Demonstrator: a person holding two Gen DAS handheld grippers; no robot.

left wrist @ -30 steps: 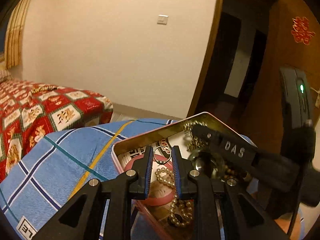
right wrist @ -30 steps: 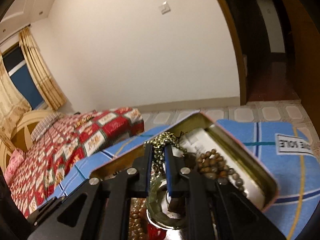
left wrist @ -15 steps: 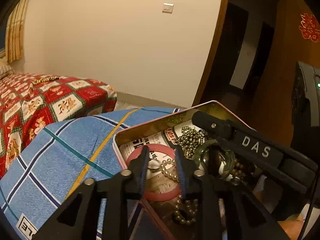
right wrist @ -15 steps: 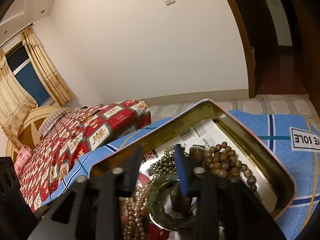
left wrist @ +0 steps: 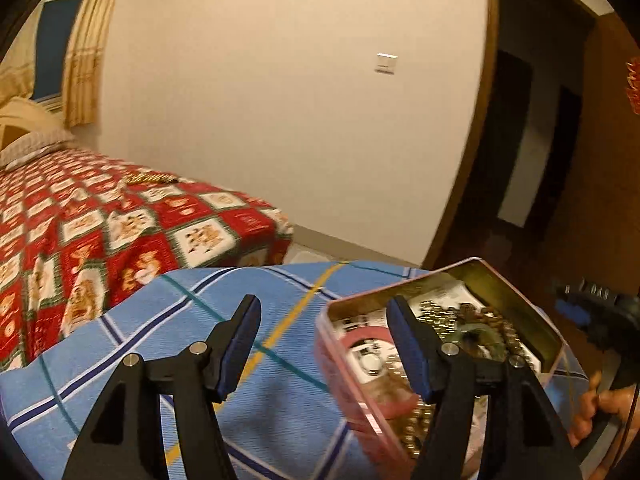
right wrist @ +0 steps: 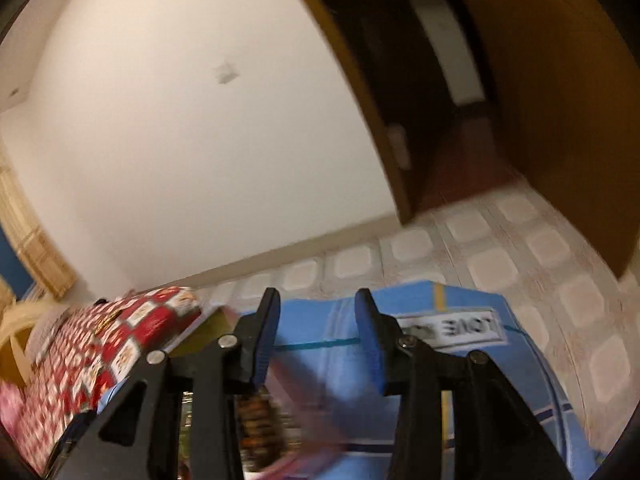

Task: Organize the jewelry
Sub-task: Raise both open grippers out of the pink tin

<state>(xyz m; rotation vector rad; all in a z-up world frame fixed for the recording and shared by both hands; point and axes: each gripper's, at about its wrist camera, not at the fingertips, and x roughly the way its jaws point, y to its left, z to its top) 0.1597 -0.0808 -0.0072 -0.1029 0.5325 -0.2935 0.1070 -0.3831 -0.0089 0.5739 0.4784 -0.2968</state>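
A pink-rimmed tin (left wrist: 340, 380) lies on a blue checked cloth (left wrist: 160, 340). It holds gold beads (left wrist: 434, 312), a green bangle (left wrist: 480, 336), a pink ring (left wrist: 368, 334) and pearl beads (left wrist: 412, 428). My left gripper (left wrist: 324, 340) hangs over the tin's left corner with its jaws opening wide and its pads touching nothing. My right gripper (right wrist: 316, 332) is open and empty over the cloth, right of the tin (right wrist: 208, 328), where brown beads (right wrist: 256, 420) show blurred. In the left wrist view the right gripper (left wrist: 568, 300) sits beyond the tin's right edge, with a hand (left wrist: 600, 400) on it.
A bed with a red patterned cover (left wrist: 100, 240) stands to the left. Behind is a white wall, with a dark wooden doorway (left wrist: 520, 160) at the right. Tiled floor (right wrist: 520, 260) lies past the cloth's far edge. A white label (right wrist: 460, 326) is sewn on the cloth.
The left gripper opened wide and swung left off the pearl beads. The right gripper let go of the gold beads, opened, and pulled out of the tin to the right.
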